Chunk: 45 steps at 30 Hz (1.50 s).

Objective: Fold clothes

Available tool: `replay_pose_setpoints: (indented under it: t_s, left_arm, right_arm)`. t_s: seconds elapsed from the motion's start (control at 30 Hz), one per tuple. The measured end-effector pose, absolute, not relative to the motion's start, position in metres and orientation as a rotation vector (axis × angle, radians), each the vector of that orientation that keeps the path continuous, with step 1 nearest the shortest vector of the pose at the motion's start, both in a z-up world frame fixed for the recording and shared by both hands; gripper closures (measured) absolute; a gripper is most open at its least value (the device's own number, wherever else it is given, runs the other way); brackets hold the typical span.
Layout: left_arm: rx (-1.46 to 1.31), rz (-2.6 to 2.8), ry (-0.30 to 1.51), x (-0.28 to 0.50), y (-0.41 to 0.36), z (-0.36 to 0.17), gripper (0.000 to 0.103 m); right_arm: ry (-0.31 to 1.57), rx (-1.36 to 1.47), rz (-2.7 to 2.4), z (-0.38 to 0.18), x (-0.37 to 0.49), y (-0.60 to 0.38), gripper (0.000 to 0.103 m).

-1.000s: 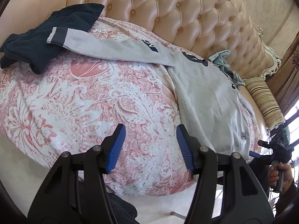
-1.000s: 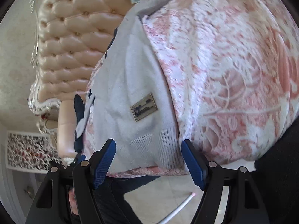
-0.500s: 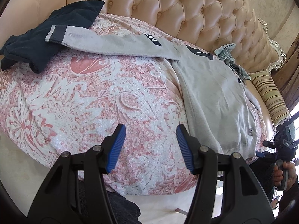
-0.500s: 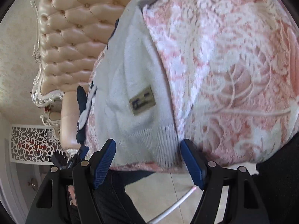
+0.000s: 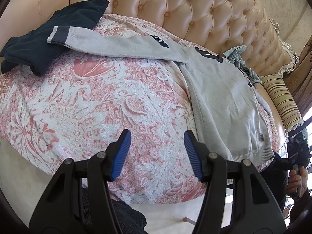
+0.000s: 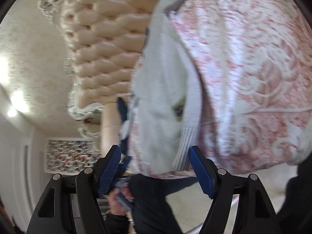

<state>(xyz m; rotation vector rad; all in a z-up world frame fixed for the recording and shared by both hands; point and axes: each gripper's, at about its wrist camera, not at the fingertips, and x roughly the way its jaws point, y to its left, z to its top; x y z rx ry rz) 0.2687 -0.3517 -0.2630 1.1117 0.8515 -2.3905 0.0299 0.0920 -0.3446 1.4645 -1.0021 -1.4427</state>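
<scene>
1. The grey knit sweater lies spread flat on the pink floral bedspread, its body running from the tufted headboard down to the bed's near edge, where the ribbed hem hangs just over.
2. One sleeve stretches sideways from the sweater's shoulder along the headboard side, its dark striped cuff resting on a dark navy garment.
3. Beyond the sweater's collar, against the headboard, sits a crumpled pale-teal garment; a striped cushion lies past it.
4. The right gripper hovers just off the hem corner, fingers spread, nothing between the pads. That view is blurred.
5. The left gripper hangs over bare bedspread beside the sweater's side seam, fingers spread and empty.
6. Judged step: the sweater is laid out and the first fold is not yet begun. The next move likely calls for closing on the hem corner with the right gripper, while the left takes the side or the sleeve.
7. Count: three garments, one cushion, two grippers.
</scene>
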Motion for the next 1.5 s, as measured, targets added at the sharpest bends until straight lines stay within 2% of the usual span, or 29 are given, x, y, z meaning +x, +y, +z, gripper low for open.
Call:
replay_pose_setpoints:
  t_s: [0.1, 0.53, 0.67, 0.9, 1.17, 1.3, 1.43, 1.5]
  left_arm:
    - [1.116, -2.39, 0.85, 0.269, -0.352, -0.263, 0.043]
    - [1.127, -2.386, 0.847, 0.267, -0.351, -0.264, 0.043]
    - [1.126, -2.383, 0.85, 0.267, -0.351, -0.264, 0.043]
    - [1.127, -2.378, 0.847, 0.267, -0.349, -0.264, 0.043]
    - [1.136, -2.381, 0.847, 0.266, -0.35, -0.265, 0.043]
    - [1.135, -2.379, 0.851, 0.266, -0.35, -0.265, 0.043]
    - [1.137, -2.381, 0.849, 0.266, -0.35, -0.265, 0.043]
    - [1.137, -2.382, 0.848, 0.266, -0.35, -0.266, 0.043]
  right_arm:
    - [-0.948, 1.519, -1.477, -0.35, 0.027, 0.084, 0.029]
    - [-0.93, 1.624, -1.46, -0.372, 0.045, 0.089, 0.029]
    - [-0.984, 1.54, -1.409, -0.368, 0.045, 0.085, 0.029]
    - [-0.953, 1.435, -1.492, -0.348, 0.039, 0.084, 0.029]
    - [-0.934, 1.463, -1.492, -0.357, 0.029, 0.081, 0.029]
    - [-0.952, 1.491, -1.477, -0.363, 0.033, 0.079, 0.028]
    - [-1.074, 1.508, -1.367, -0.38, 0.046, 0.081, 0.028]
    - [-1.062, 1.509, -1.37, -0.385, 0.051, 0.079, 0.028]
